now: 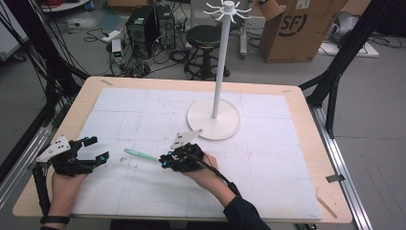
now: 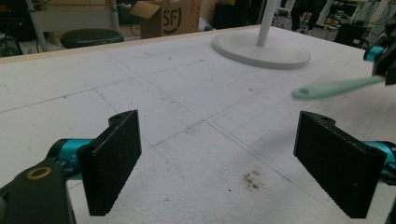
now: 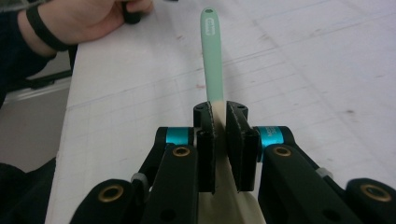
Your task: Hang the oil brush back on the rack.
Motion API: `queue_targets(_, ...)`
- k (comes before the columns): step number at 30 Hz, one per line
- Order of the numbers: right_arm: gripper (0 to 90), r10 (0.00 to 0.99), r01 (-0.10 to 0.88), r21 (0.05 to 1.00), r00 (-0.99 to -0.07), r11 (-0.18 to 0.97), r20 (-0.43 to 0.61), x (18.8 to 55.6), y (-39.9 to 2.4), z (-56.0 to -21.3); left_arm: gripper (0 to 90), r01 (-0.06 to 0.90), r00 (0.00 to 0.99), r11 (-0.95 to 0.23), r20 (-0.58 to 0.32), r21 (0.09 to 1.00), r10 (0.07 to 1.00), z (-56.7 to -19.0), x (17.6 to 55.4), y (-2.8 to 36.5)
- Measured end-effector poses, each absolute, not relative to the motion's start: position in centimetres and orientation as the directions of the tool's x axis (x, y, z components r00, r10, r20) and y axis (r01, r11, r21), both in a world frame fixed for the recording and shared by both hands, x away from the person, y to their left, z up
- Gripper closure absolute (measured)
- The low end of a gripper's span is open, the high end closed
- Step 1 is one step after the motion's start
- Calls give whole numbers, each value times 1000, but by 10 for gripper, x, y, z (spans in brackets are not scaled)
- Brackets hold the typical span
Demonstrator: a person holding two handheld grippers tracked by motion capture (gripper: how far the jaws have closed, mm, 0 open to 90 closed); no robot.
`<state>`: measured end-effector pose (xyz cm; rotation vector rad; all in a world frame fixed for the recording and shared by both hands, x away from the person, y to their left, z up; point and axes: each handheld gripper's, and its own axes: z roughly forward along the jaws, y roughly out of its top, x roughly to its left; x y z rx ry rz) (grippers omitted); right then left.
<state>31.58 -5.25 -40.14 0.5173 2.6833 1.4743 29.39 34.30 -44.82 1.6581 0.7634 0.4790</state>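
Note:
A slim mint-green utensil [image 1: 140, 154] is clamped in my right gripper [image 1: 164, 160] near the front middle of the white mat, its handle pointing left and held just above the surface. In the right gripper view the jaws [image 3: 219, 116] are shut on the utensil [image 3: 211, 56] where the green handle meets a cream-coloured part that runs back beneath them. My left gripper [image 1: 98, 148] hovers at the front left with its jaws wide apart and nothing between them. In the left gripper view [image 2: 219, 163] the utensil's tip [image 2: 334, 87] floats ahead to the right.
A white stand with a round base [image 1: 213, 125], a tall pole and hooks on top rises at the mat's back middle. The white foam mat [image 1: 268, 158] covers the wooden table. Beyond the table are a stool, computer cases and a cardboard box.

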Motion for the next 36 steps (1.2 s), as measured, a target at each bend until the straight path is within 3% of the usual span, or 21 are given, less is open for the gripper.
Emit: queue_targets(36, 829, 602, 253, 942, -795, 219, 74, 333, -237, -257, 155, 228, 701, -101, -92, 968, 707, -448, 294, 342)
